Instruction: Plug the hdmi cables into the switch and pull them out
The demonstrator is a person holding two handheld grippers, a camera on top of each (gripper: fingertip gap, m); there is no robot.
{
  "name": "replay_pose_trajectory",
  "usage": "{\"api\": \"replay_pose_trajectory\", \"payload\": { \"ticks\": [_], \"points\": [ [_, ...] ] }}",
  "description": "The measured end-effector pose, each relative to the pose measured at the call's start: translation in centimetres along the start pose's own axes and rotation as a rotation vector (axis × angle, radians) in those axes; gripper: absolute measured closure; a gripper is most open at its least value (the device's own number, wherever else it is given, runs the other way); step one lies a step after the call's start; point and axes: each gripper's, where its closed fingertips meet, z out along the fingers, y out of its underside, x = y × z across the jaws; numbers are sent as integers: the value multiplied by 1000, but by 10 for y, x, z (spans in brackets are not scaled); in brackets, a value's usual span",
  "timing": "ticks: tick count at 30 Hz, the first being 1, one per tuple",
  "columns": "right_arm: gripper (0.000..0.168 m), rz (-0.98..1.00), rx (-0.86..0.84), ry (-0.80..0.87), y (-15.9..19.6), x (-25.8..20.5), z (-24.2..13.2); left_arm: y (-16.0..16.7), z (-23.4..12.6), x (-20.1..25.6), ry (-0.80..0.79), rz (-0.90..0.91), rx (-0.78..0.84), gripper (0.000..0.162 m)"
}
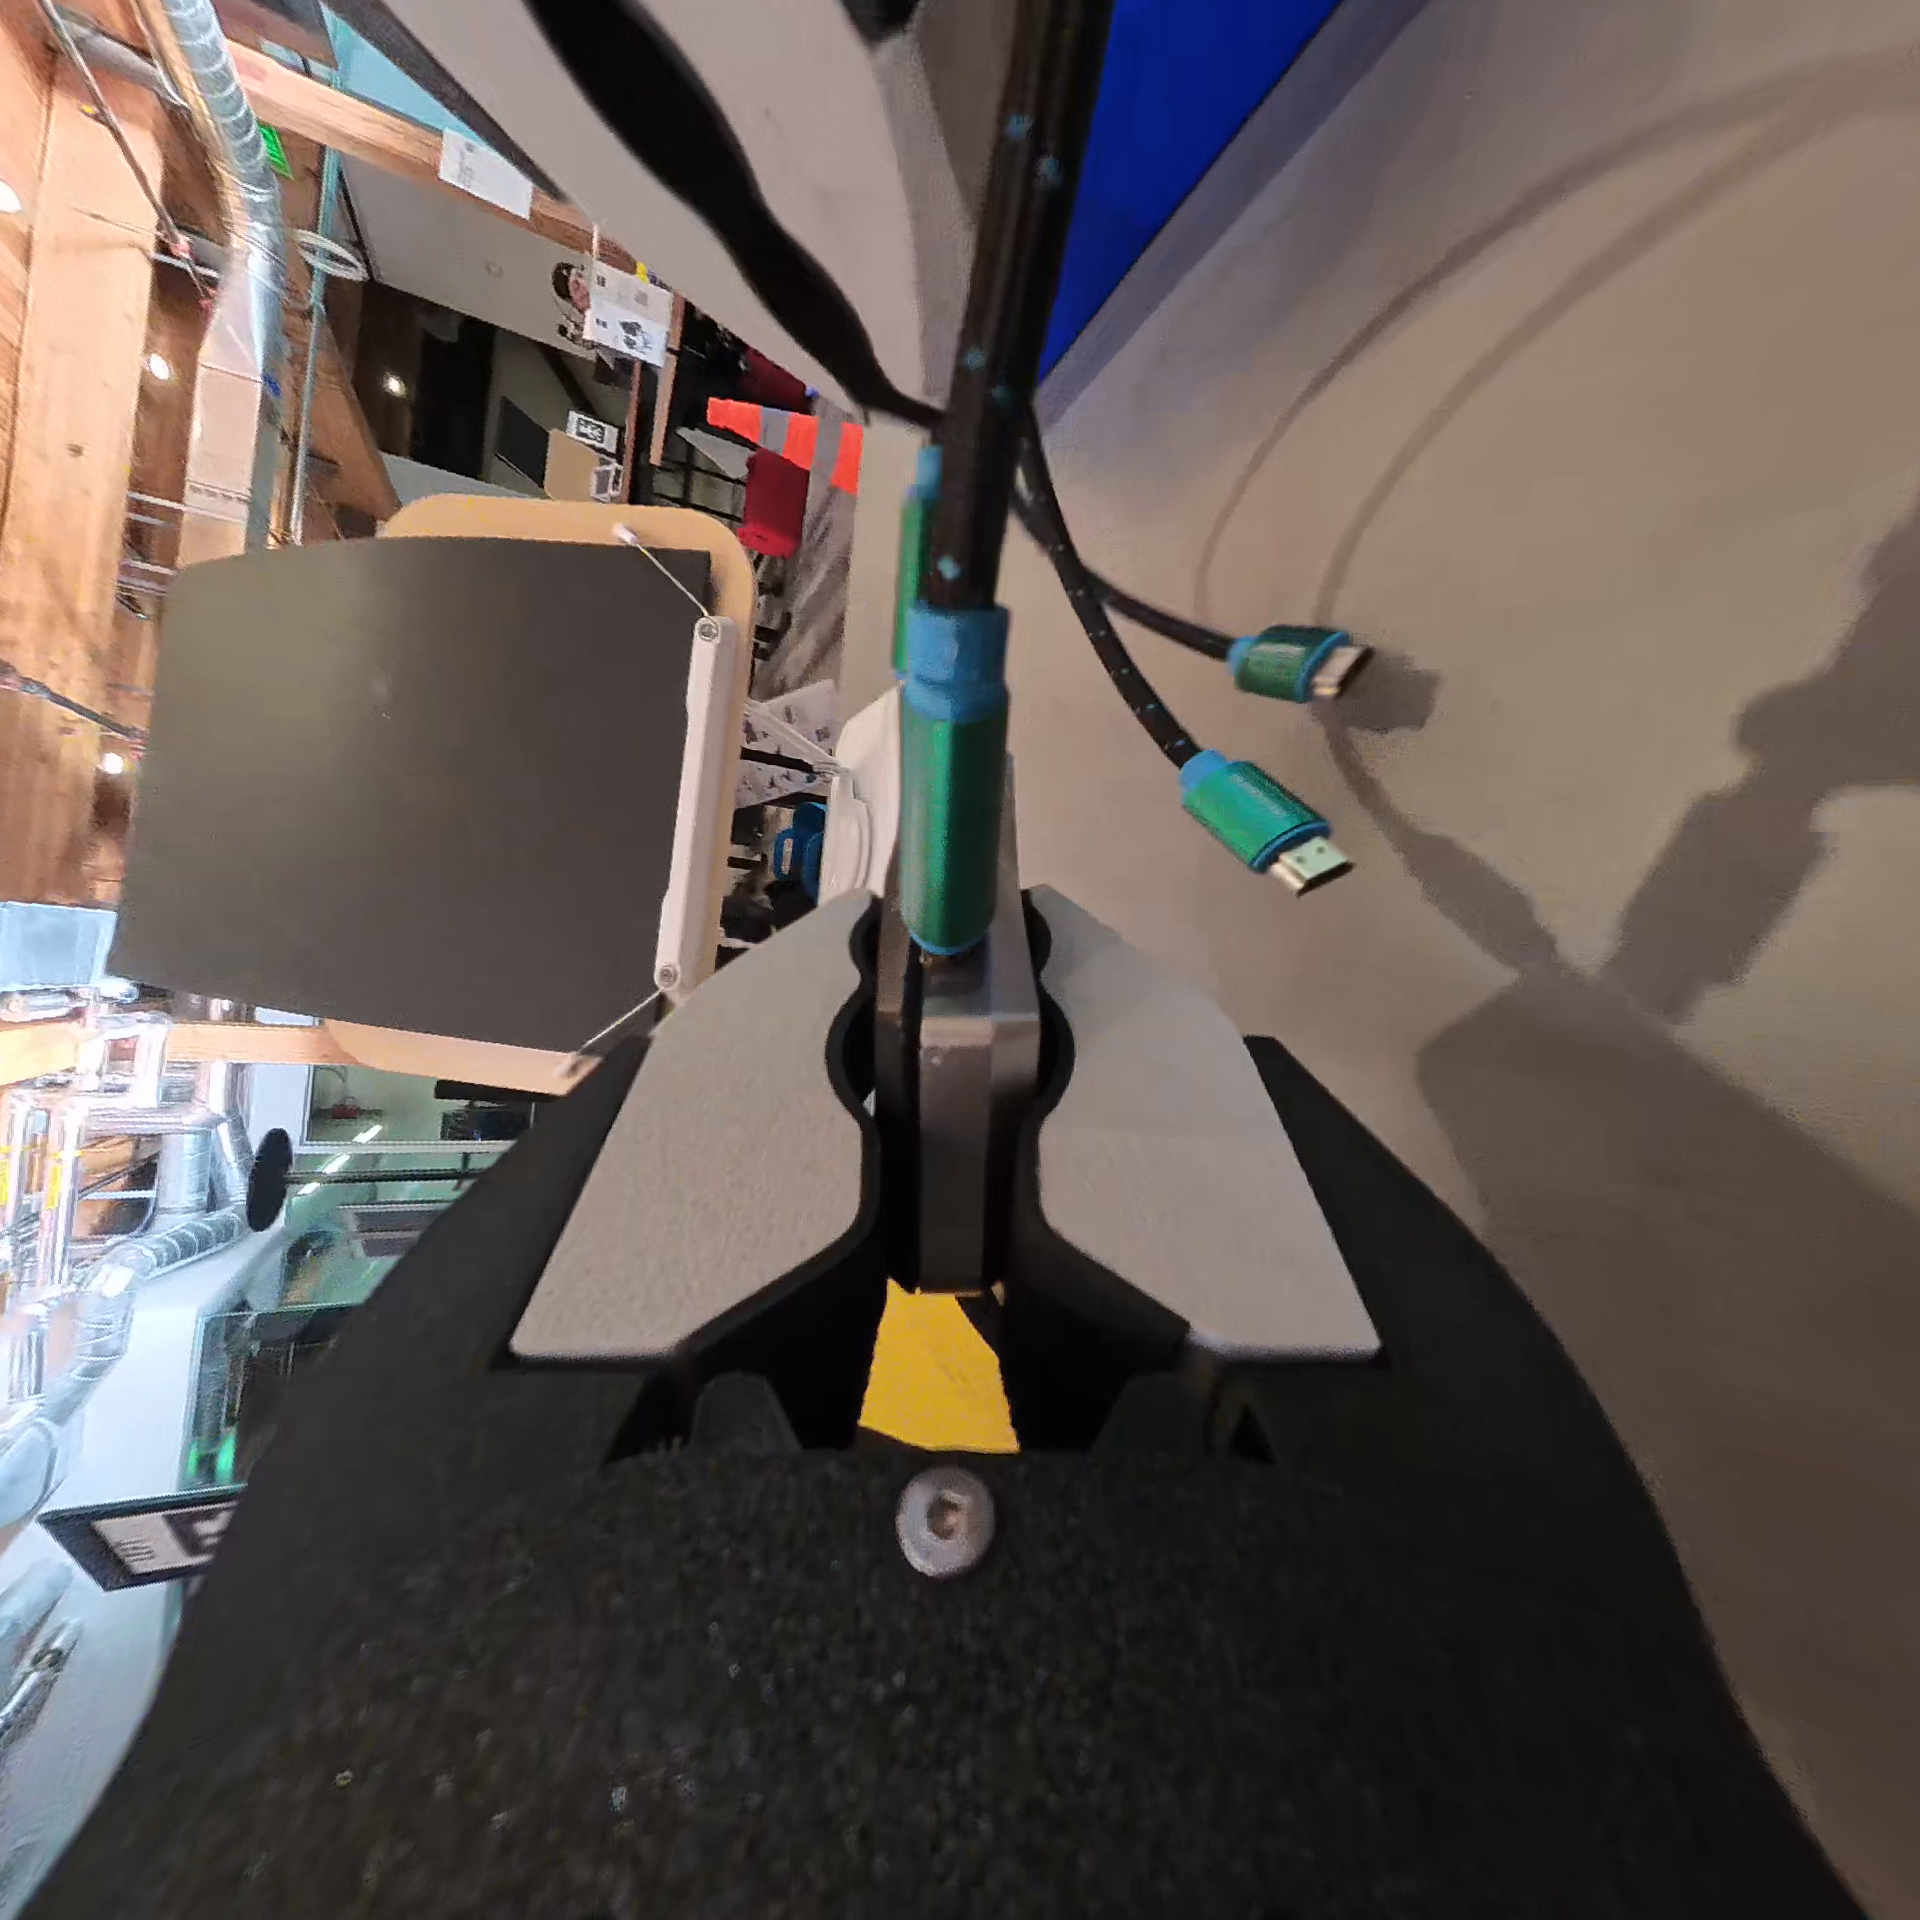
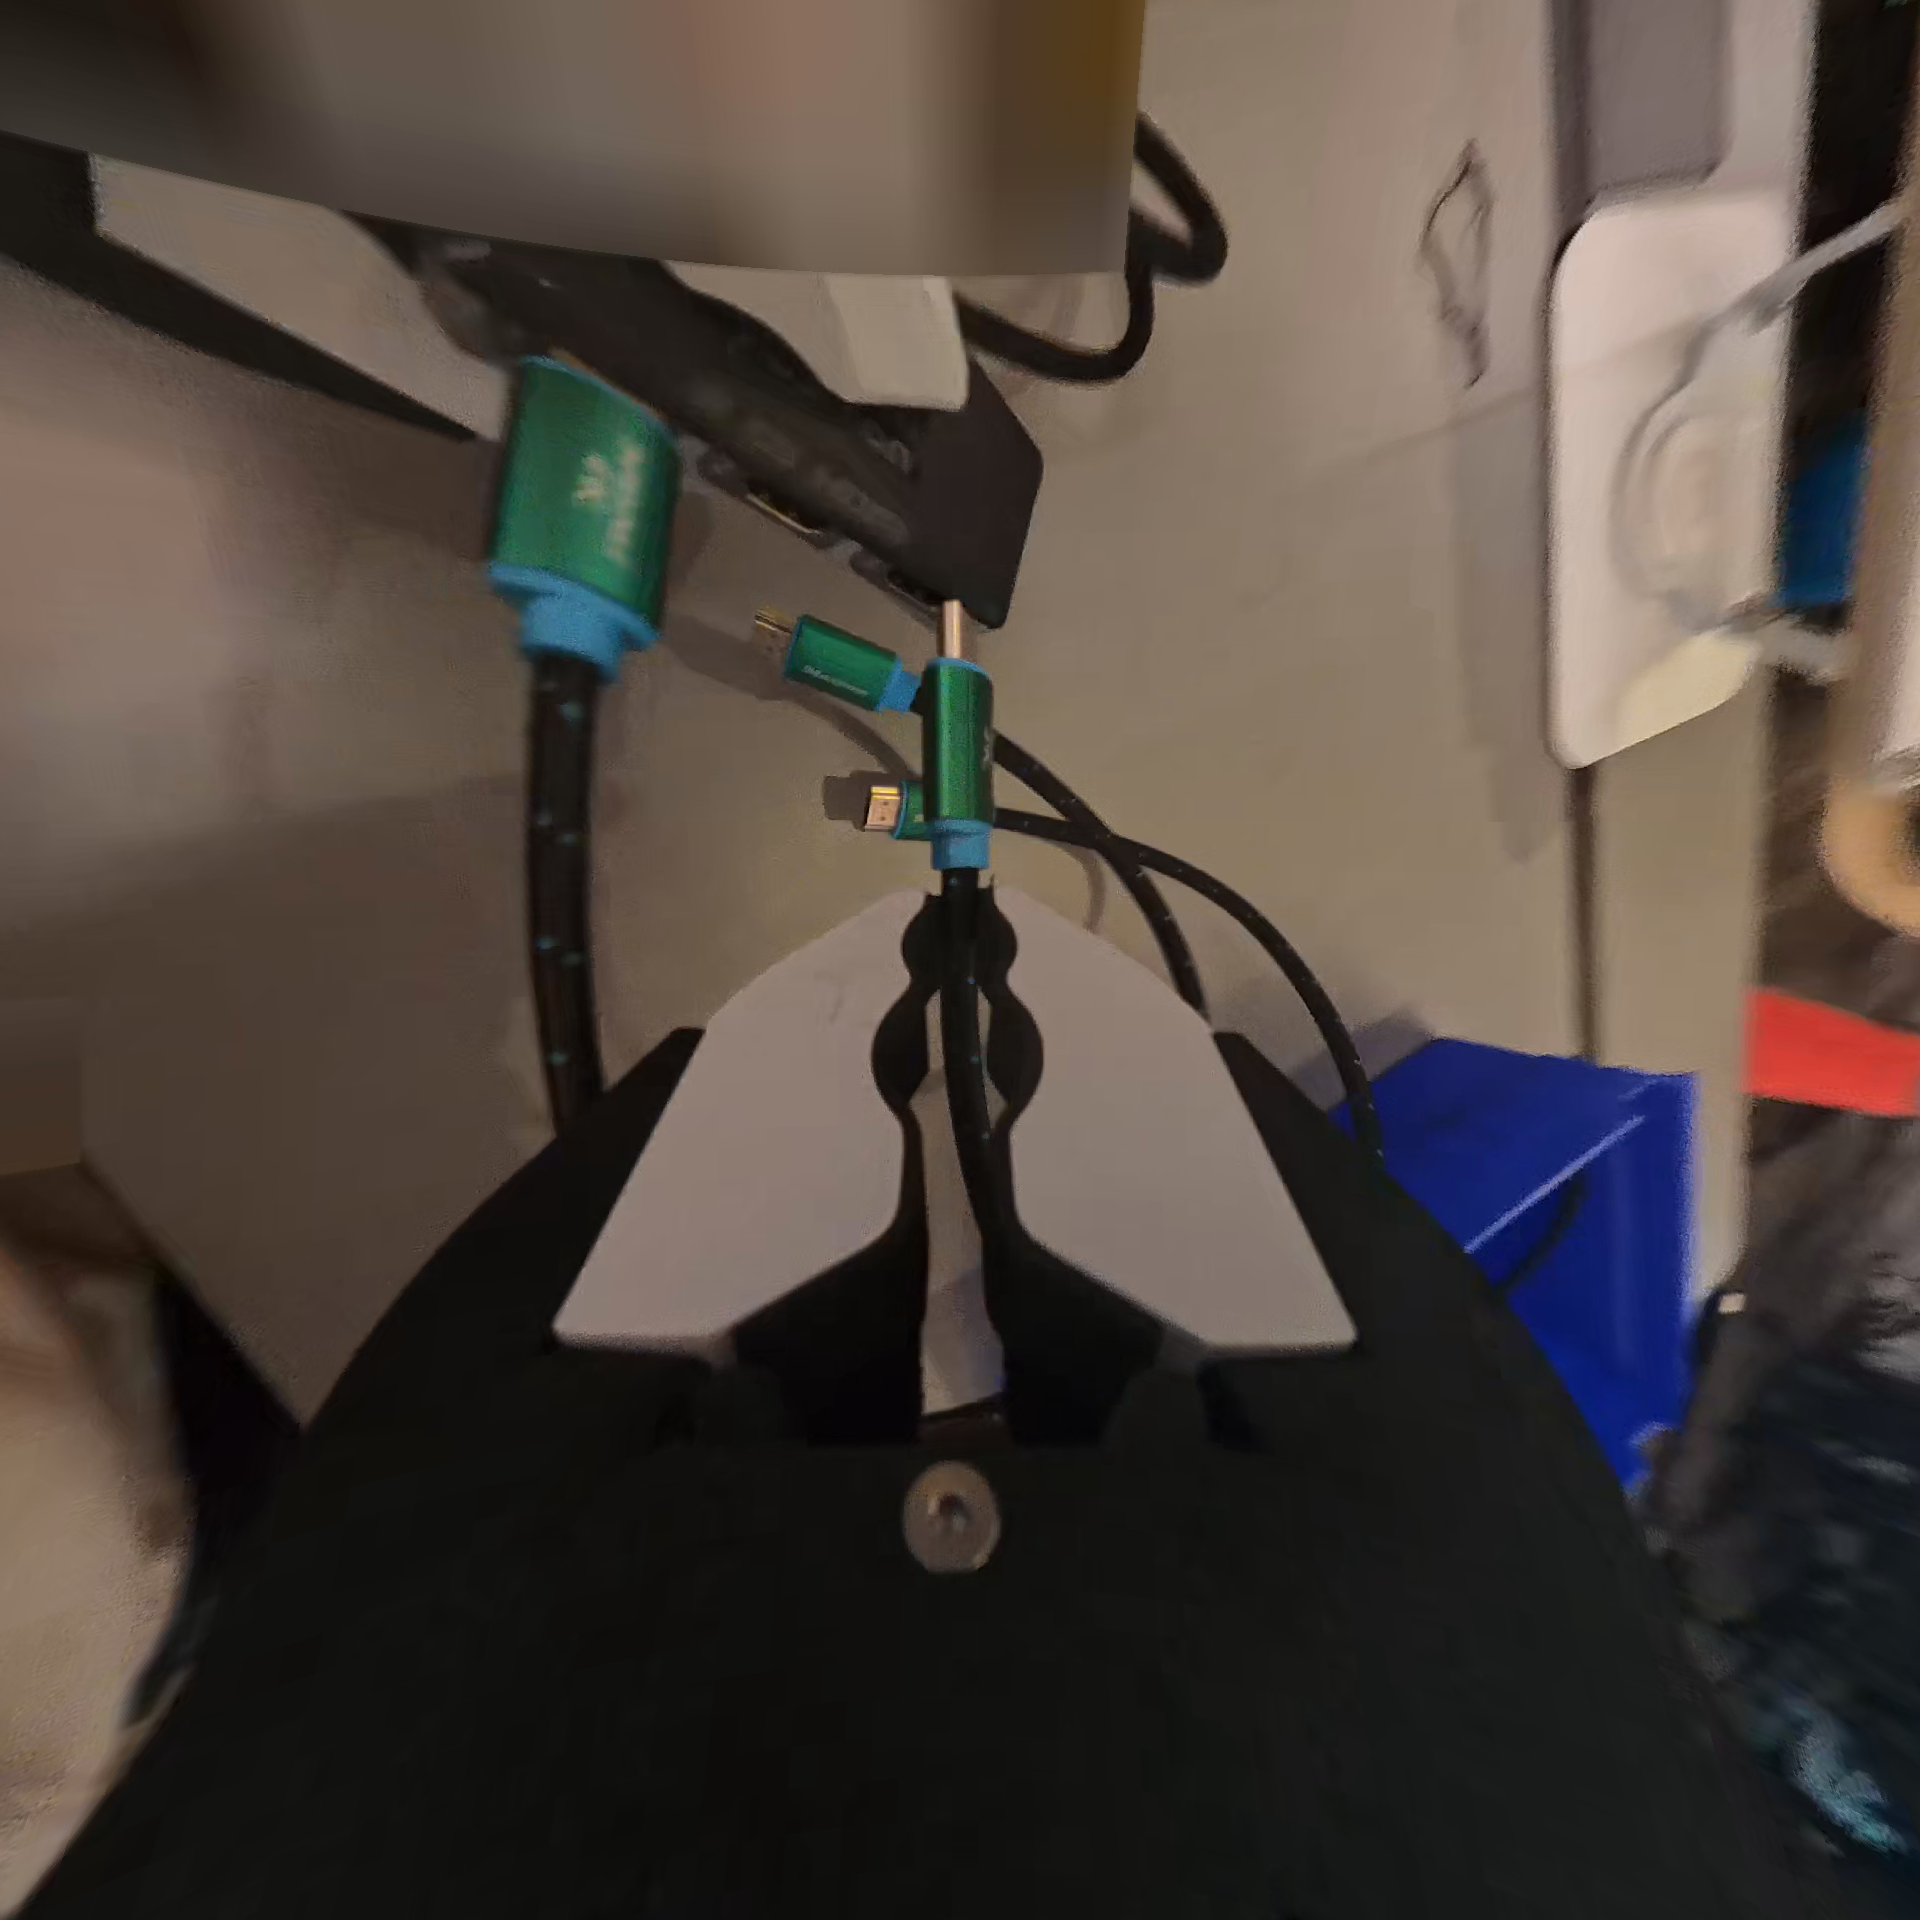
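Left gripper (image 1: 951, 1039) jaws clamped on the switch (image 1: 961, 1101), frame center; right gripper (image 2: 961, 935) jaws closed on a cable (image 2: 961, 1039) (plug (image 2: 961, 753) at switch edge).

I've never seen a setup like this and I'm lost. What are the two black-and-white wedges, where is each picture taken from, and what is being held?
Each picture comes from a camera mounted on a hand-held gripper, looking along its two fingers. The left gripper is shut on a dark HDMI switch, with a green plug seated in it. The right gripper is shut on a braided cable just behind another green plug, whose metal tip meets the switch's edge. Two loose plugs lie on the grey table.
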Motion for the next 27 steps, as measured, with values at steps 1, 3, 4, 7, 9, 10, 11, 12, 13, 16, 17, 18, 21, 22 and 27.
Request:
{"api": "replay_pose_trajectory", "payload": {
  "ticks": [1, 3, 4, 7, 9, 10, 11, 12, 13, 16, 17, 18, 21, 22, 27],
  "points": [
    [162, -47, 17, 42, -1, -1, -1, 0, 0, 1, -4, 6, 0, 139],
    [162, -117, 53, 168, -4, 5, -5, -1, 1, 1, -10, 25, -2, 139],
    [162, -157, 64, 205, -4, 5, -6, -2, 1, 1, -18, 35, -4, 139],
    [162, -245, 86, 312, -2, 6, -8, -2, 1, -2, -55, 73, -13, 139],
    [162, -279, 93, 341, 1, 4, -7, -4, 1, -2, -66, 96, -11, 140],
    [162, -301, 94, 362, 1, 3, -7, -6, 1, -3, -80, 112, -8, 139],
    [162, -302, 97, 373, 1, 3, -6, -8, 1, -3, -91, 132, -3, 140],
    [162, -280, 87, 347, 4, -1, -3, -10, 0, -2, -98, 153, 2, 139],
    [162, -256, 65, 324, 8, -3, 1, -12, 1, -2, -109, 170, 0, 139],
    [162, -179, 58, 324, 11, -1, 4, -14, 3, 0, -111, 170, -6, 140],
    [162, -169, 63, 328, 11, 0, 4, -14, 3, 0, -115, 171, -6, 139],
    [162, -167, 57, 335, 12, 0, 4, -14, 3, 1, -114, 174, -5, 139],
    [162, -180, 31, 345, 15, -1, 7, -15, 4, 3, -123, 198, -11, 139],
    [162, -190, 23, 348, 16, 0, 8, -16, 5, 3, -124, 201, -14, 139],
    [162, -235, -5, 394, 17, 3, 8, -16, 6, 3, -141, 211, -28, 140]
  ]
}}
